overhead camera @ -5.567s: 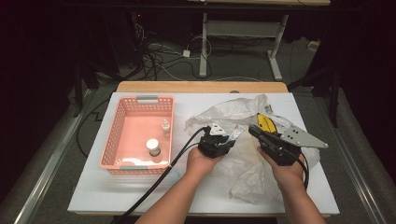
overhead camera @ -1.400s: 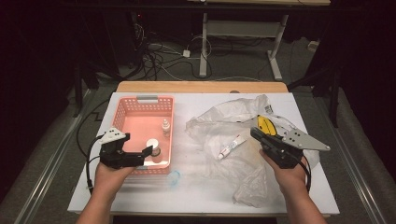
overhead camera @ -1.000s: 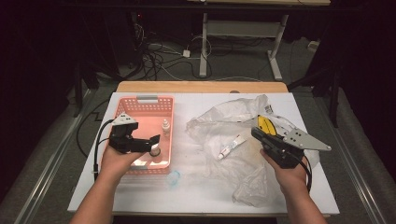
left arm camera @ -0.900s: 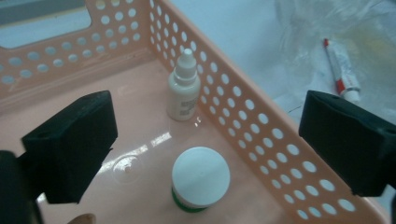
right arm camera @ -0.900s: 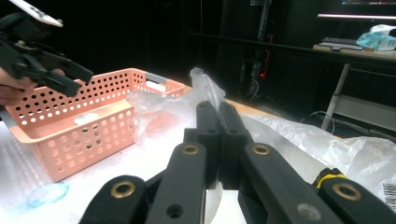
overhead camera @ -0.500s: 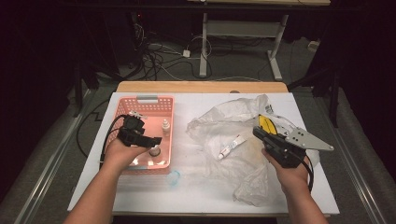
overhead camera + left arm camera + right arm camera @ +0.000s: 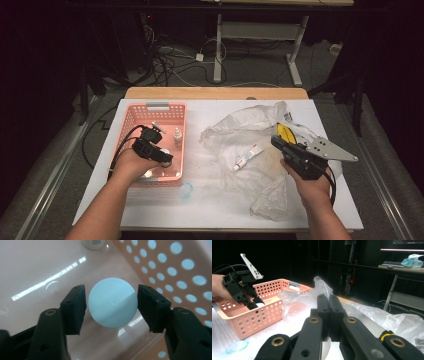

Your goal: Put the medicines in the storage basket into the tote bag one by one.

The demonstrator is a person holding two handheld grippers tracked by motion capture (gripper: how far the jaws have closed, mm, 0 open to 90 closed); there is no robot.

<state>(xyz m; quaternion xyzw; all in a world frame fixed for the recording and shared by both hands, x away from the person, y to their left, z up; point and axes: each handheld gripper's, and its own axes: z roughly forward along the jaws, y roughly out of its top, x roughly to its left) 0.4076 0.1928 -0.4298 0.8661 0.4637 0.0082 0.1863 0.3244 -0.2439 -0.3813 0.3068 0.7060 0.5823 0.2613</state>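
At a white desk (image 7: 150, 210), a person's left claw (image 7: 162, 156) is reaching down into a pink perforated basket (image 7: 131, 120) and straddling a round white cap (image 7: 112, 302) on the basket floor. In the left gripper view, the 2 black jaws are standing on either side of the cap, having just been closing in on it; a thin gap is showing at each side, so the pads are not yet pressing on it. A small white dropper bottle (image 7: 177, 136) is standing upright in the same basket, just beyond the claw, and the base of another white container (image 7: 93, 243) is showing at the top edge of the left gripper view.

To the right, the right claw (image 7: 276, 141) is hovering over a crumpled clear plastic bag (image 7: 235, 130) spread across the middle of the desk. In the right gripper view its 2 jaws (image 7: 328, 312) are pressed together with nothing between them. A small white tube (image 7: 248, 157) is lying on the bag, near the claw, and a yellow packet (image 7: 284, 132) is lying just beyond it. A faint blue ring (image 7: 186, 190) is marking the desk just in front of the basket.
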